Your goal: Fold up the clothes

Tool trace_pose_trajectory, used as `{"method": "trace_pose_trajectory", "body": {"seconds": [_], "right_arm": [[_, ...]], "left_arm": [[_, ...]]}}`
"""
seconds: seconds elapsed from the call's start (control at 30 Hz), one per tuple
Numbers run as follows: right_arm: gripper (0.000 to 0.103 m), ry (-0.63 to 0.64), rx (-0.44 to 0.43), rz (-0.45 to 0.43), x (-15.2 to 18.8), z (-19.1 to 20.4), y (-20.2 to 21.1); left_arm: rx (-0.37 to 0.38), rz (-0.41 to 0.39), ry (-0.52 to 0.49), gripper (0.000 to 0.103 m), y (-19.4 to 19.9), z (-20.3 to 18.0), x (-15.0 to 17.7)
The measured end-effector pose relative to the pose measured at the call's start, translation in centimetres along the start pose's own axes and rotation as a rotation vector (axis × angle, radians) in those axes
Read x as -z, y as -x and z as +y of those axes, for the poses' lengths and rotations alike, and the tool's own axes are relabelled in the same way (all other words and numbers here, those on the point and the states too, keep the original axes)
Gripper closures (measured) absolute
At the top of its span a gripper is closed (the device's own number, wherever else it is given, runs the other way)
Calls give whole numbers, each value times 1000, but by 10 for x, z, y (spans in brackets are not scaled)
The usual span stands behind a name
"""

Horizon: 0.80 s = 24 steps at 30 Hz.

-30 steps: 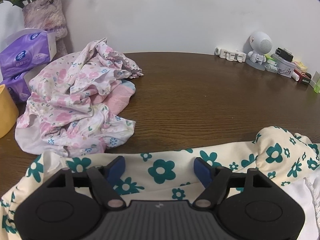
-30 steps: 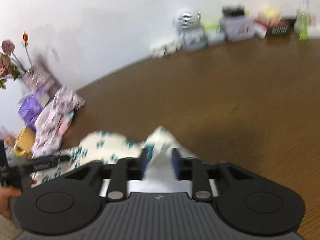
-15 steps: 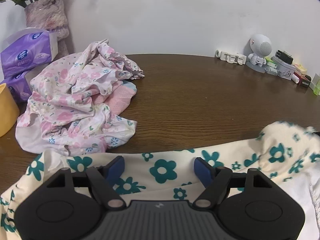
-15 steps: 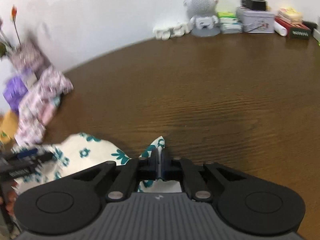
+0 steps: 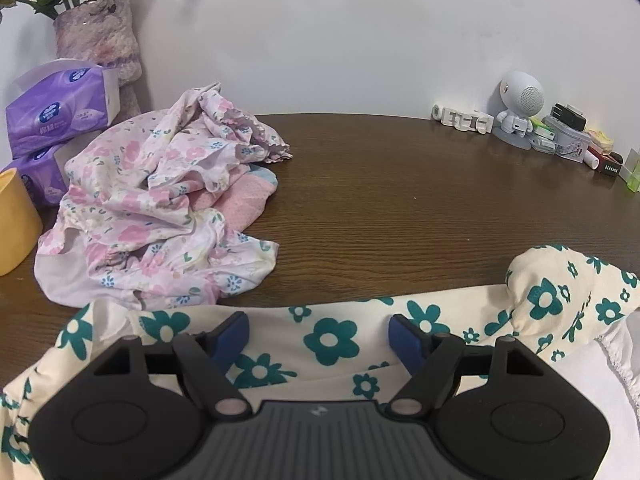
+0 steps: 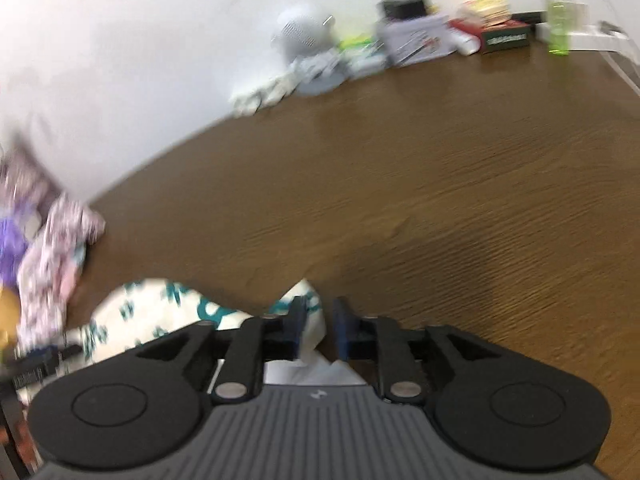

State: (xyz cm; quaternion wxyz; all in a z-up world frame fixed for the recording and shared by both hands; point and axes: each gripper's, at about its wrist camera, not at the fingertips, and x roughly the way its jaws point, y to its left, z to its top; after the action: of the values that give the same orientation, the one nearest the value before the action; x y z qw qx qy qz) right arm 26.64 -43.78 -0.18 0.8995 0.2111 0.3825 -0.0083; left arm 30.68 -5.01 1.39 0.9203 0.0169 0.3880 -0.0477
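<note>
Right tongs (image 6: 318, 326), clamped on the teal-flowered garment's (image 5: 332, 336) corner half a second ago, are opening; blurred, but cloth looks released. Garment lies on worktop (image 5: 400, 200) under wide-open, empty left tongs (image 5: 320, 330). Corner placed.

The left gripper (image 5: 319, 330), black with blue pads, points obliquely downward, jaws spread wide. The matching right gripper (image 6: 319, 322) also tilts downward; its jaws are opening, narrowly apart.
</note>
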Motion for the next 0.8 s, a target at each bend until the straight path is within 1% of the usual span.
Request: {"method": "trace_pose_trajectory", "body": {"seconds": [0.07, 0.17, 0.2, 0.23, 0.3, 0.37, 0.43, 0.47, 0.5, 0.53, 0.63, 0.73, 0.8], "right_arm": [[79, -4, -29, -58, 0, 1, 14], [76, 70, -96, -51, 5, 15, 26], [71, 104, -100, -42, 7, 22, 26], [64, 151, -99, -32, 11, 31, 24], [59, 247, -80, -22, 17, 48, 18], [59, 319, -35, -29, 21, 62, 7], [60, 364, -16, -20, 22, 71, -2], [63, 385, -9, -12, 23, 75, -7], [86, 395, -14, 4, 23, 76, -10], [102, 390, -21, 14, 23, 75, -10], [102, 382, -28, 22, 23, 72, -5], [103, 374, -12, 27, 24, 66, -1], [102, 395, 4, 43, 27, 65, -4]], "left_arm": [[-2, -1, -1, 27, 0, 0, 0], [-5, -6, -4, 26, 0, -1, 1], [-6, -7, -5, 26, 0, -2, 2], [-6, -8, -5, 26, 0, -1, 2], [-5, -9, -4, 26, 0, -1, 2], [-4, -9, -2, 26, 0, -1, 2], [-2, -11, -2, 27, 0, 0, 2], [0, -12, -3, 27, 0, 0, 2], [2, -14, -3, 27, 1, 0, 2], [4, -17, -3, 27, 1, 1, 3], [7, -24, -1, 27, 2, 2, 3], [4, -33, -2, 26, 2, 1, 4], [4, -37, -3, 26, 2, 1, 5]]}}
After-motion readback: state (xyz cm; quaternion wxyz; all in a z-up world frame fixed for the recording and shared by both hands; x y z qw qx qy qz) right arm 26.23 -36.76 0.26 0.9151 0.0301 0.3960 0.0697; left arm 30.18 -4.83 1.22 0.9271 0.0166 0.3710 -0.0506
